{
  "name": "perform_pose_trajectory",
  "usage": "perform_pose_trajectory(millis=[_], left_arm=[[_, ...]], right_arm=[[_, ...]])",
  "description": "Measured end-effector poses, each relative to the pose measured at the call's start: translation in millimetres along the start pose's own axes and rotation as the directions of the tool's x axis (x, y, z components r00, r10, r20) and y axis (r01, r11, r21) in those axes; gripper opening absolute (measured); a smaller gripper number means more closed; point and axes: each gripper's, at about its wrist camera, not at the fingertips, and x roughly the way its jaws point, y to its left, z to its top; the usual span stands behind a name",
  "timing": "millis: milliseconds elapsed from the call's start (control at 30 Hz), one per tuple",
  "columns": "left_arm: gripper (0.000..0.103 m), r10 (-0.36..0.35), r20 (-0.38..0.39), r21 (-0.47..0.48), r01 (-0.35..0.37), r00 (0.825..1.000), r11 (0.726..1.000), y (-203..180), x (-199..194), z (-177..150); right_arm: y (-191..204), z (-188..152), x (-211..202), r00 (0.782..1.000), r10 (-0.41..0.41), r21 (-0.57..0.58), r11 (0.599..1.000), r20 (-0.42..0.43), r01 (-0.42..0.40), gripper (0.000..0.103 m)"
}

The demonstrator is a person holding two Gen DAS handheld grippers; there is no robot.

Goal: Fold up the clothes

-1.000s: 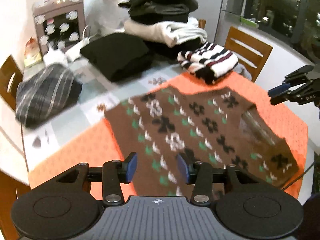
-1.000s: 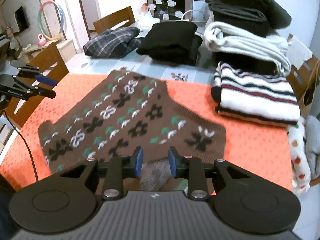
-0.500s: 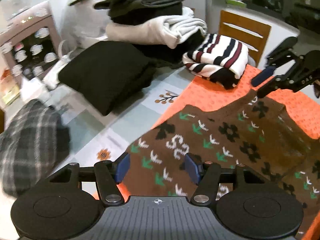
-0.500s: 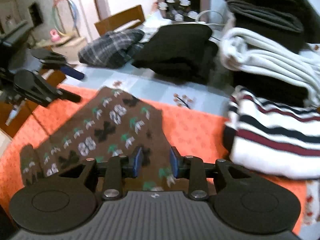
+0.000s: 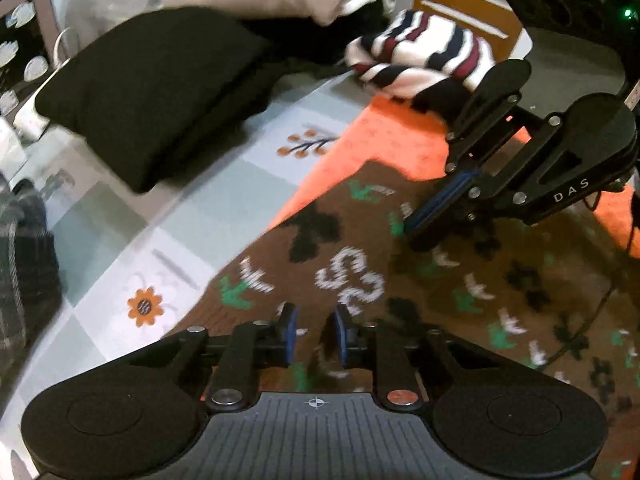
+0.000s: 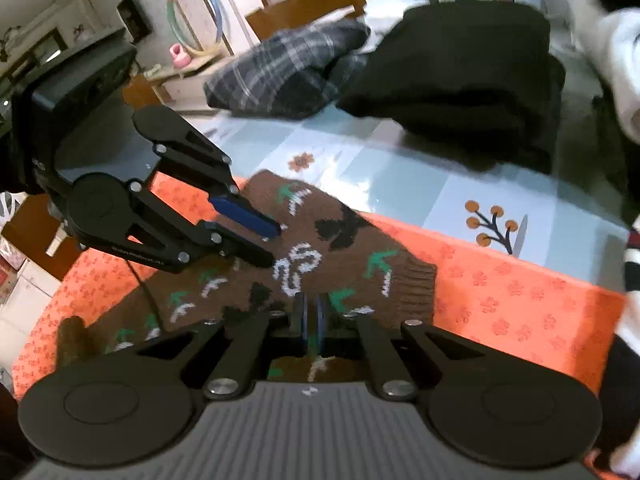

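**Both claws down on the brown sweater's far edge**

Your left claw (image 5: 313,334) sits low over the brown patterned sweater (image 5: 440,280), its jaws closing with a narrow gap left between the blue pads and brown knit showing in that gap; you cannot tell whether the pads press on it. Your right claw (image 6: 311,322) has its pads drawn almost together, squeezed onto a fold of the same sweater (image 6: 340,256) near its ribbed edge. The sweater lies spread on the orange cloth (image 6: 520,300) covering the near part of the desk (image 5: 224,200), its far corner reaching the pale flowered surface. Beyond it lie a folded black garment (image 5: 152,80), a striped sweater (image 5: 424,56) and a plaid one (image 6: 280,72).
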Motion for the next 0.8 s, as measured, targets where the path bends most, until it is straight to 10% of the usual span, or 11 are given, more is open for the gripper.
perform_pose_trajectory(millis=[233, 500, 700, 800], left_arm=[[0.050, 0.020, 0.138, -0.027, -0.016, 0.990, 1.000, 15, -17, 1], [0.049, 0.001, 0.107, -0.036, 0.003, 0.994, 0.999, 41, -5, 8], [0.030, -0.018, 0.110, -0.060, 0.025, 0.994, 0.998, 48, 0, 0], [0.015, -0.013, 0.135, -0.041, 0.019, 0.991, 0.999, 45, -6, -4]], right_arm=[[-14, 9, -9, 0.997, -0.062, 0.018, 0.998, 0.051, 0.061, 0.006], [-38, 23, -3, 0.994, -0.101, 0.006, 0.995, 0.048, 0.101, 0.033], [-42, 18, 5, 0.999, -0.039, 0.039, 0.999, 0.023, 0.038, 0.035], [-36, 14, -4, 0.997, -0.043, 0.034, 0.999, 0.058, 0.041, 0.017]])
